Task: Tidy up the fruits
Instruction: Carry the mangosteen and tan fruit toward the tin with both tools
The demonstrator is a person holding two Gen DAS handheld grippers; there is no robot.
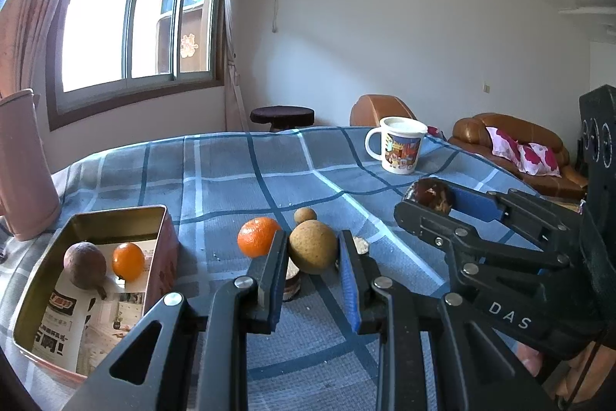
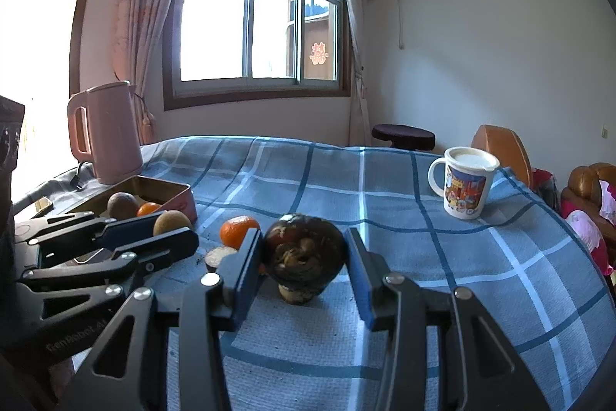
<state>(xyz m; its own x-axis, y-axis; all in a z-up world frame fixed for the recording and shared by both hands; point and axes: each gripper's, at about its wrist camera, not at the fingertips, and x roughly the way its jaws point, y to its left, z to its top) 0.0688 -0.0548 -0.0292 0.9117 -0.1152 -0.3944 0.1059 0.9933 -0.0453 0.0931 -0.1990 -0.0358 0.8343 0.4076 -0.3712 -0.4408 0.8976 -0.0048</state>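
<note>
Closest to my lens in the left wrist view, my left claw (image 1: 312,257) is clamping a round tan fruit (image 1: 312,252) between its blue pads, shut on it as narrowly as that fruit allows. Going from the left, the open metal tin (image 1: 161,218) is sitting at the near left of the checked bench (image 1: 231,172), holding two fruits: one dull brown fruit (image 1: 84,264) and one small orange fruit (image 1: 128,261). Next, one mandarin (image 1: 258,237) is lying loose on the cloth just left of my left claw, and one small tan fruit (image 1: 305,214) is lying just beyond it. A pale cut piece (image 2: 219,254) is also resting on the cloth; I cannot tell what it is. Further right, my right claw (image 2: 304,257) is gripping one dark, mottled round fruit (image 2: 304,249), its pads pressing both sides. Neither held fruit has a long axis worth minding; both are roughly round. What the coming move turns on, as I judge it, is that the tin lies left of both claws, and my left claw is the nearer, so its tan fruit should probably go in first. Well off to the right, one lidded mug (image 1: 398,147) is standing, and one pink kettle (image 2: 106,133) is standing behind the tin.
</note>
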